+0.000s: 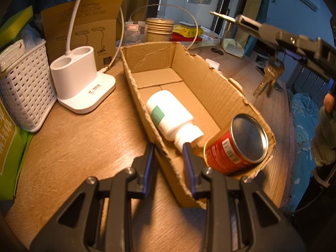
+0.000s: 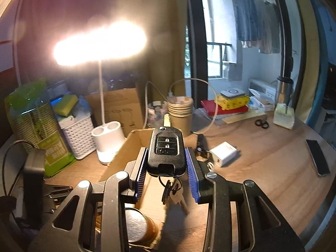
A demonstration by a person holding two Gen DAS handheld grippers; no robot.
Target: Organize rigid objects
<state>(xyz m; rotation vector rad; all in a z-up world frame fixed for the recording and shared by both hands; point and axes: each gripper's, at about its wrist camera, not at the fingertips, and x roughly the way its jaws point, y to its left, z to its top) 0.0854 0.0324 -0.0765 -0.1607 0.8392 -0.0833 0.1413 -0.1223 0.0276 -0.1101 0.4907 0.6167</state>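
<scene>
Left tool [image 1: 168,163]: fingers straddle the near left wall of the cardboard box [image 1: 210,79], one outside, one inside; whether they pinch it, can't tell.
White bottle [image 1: 170,115]: lying on its side inside the box, centre frame.
Red can [image 1: 235,145]: tipped over in the box's lower-right corner.
Right tool [image 2: 166,163]: clamped on a black car key fob [image 2: 166,147], small keys [image 2: 175,195] dangling under it, above the box and desk [image 2: 262,168].
</scene>
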